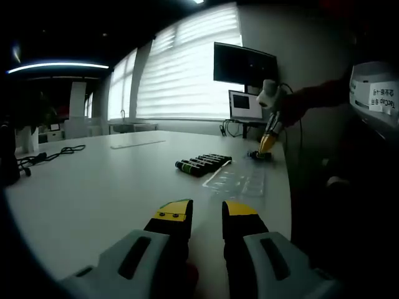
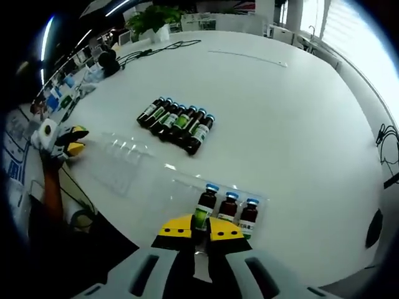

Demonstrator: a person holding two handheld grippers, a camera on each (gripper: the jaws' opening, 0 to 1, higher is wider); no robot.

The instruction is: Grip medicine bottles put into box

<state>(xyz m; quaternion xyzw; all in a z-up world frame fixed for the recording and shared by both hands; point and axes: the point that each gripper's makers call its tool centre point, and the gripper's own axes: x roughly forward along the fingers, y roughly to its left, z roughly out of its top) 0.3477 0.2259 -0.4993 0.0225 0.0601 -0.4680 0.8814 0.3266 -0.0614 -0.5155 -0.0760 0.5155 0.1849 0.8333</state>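
In the right gripper view, my right gripper [image 2: 201, 229] is shut on a brown medicine bottle [image 2: 204, 207] with a blue cap and green label. That bottle stands upright in a clear plastic tray [image 2: 181, 187], at the left of two more bottles [image 2: 239, 210]. A row of several bottles [image 2: 177, 121] lies on the white table [image 2: 280, 112] farther off; the same row [image 1: 202, 164] appears in the left gripper view. A second clear tray [image 2: 118, 159] lies empty to the left. My left gripper [image 1: 207, 215] hovers open over the table with nothing between its jaws.
A monitor [image 1: 244, 64] and a small screen [image 1: 245, 104] stand at the table's far end by the window blinds. Black cables [image 2: 156, 50] and a potted plant [image 2: 153, 18] sit at the far side. The table edge [image 2: 124, 218] runs close to the trays.
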